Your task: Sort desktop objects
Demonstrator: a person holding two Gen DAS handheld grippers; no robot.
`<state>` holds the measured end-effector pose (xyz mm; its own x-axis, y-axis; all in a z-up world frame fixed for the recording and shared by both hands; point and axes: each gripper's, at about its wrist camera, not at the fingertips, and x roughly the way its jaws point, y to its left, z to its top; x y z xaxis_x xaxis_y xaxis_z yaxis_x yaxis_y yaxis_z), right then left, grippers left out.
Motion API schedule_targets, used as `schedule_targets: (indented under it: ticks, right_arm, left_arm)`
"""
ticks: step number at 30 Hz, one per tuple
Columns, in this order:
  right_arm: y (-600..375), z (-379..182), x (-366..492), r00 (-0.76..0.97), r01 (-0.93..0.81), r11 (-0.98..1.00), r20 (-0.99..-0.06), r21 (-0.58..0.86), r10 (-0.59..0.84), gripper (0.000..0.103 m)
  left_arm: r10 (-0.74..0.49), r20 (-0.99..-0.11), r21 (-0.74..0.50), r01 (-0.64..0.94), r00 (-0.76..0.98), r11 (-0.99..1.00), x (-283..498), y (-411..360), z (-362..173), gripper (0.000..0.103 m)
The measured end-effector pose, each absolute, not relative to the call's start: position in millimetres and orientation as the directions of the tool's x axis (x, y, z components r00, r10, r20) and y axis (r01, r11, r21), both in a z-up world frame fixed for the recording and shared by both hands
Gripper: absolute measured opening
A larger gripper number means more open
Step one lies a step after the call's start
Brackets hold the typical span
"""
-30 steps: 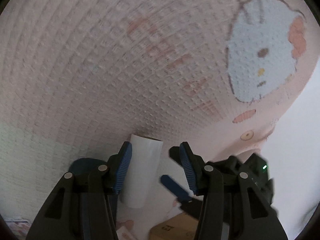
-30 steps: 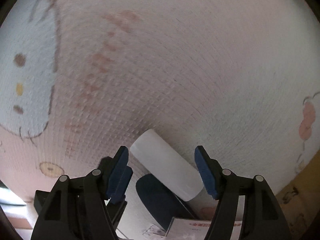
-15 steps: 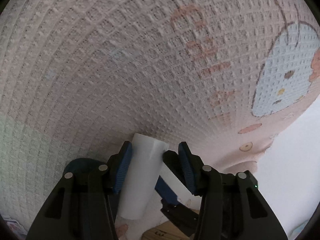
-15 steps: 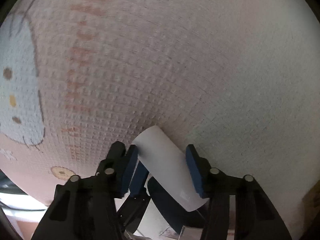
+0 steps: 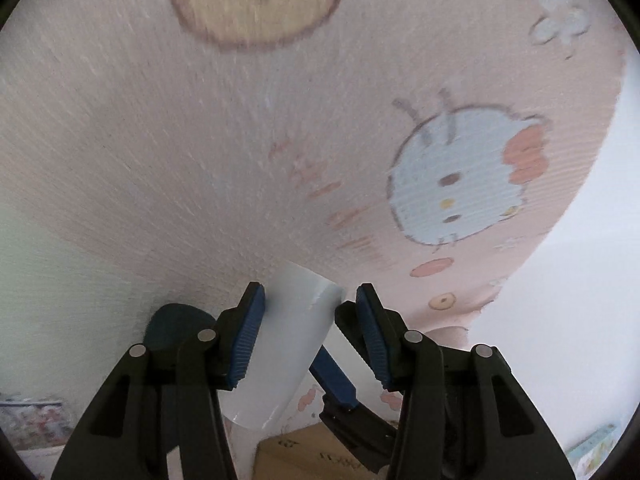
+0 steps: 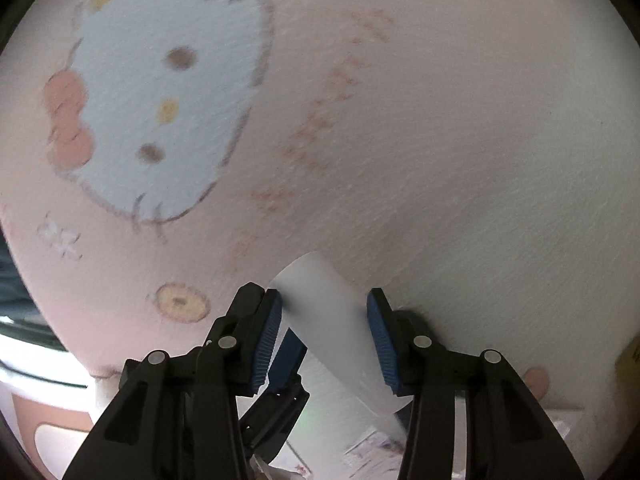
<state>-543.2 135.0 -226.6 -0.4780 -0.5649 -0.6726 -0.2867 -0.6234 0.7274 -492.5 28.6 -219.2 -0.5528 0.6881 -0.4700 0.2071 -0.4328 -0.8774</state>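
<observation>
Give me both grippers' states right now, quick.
Left gripper: closed on the white tube.
Right gripper: closed on the same white tube, gripped from the other side.

A pink cartoon-printed cloth (image 5: pixel 200 160) is lying open ahead; a cardboard box (image 5: pixel 304 456) is crowding the near edge.

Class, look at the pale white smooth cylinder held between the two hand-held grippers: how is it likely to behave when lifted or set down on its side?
The pale white smooth cylinder looks glossy, so it may slip between the pads. Round-sided, it would probably roll if laid on the pink printed cloth. It keeps its shape under both the left hand-held gripper and right hand-held gripper, suggesting it is fairly stiff.
</observation>
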Motion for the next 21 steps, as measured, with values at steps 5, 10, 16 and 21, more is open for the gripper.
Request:
schedule_targets:
  ticks: [5,10,16,21]
  right_arm:
    - [98,-208,-528,-0.476,-0.245,-0.644,-0.669,0.724,-0.571,0.043]
    - [66,-200,-498,-0.468,-0.217,-0.658,-0.669,0.721,-0.578,0.042]
    - [111,-195,-405,-0.449,-0.158,-0.69,-0.673,0.707,-0.587,0.043]
    - [135,-180,-337,-0.401,-0.1,-0.732,-0.701,0.674,-0.59,0.043]
  left_arm:
    - [0.683,-0.449,-0.887,0.191,-0.577,-0.421,-470,3,-202,0.051]
    - [0.697,-0.435,-0.893,0.176,-0.571,-0.413,-439,-14,-195,0.051]
    - [0.733,-0.426,-0.901,0.172,-0.53,-0.399,-376,-39,-201,0.051]
    - [0.761,-0.426,-0.904,0.21,-0.489,-0.372,-321,-52,-224,0.051]
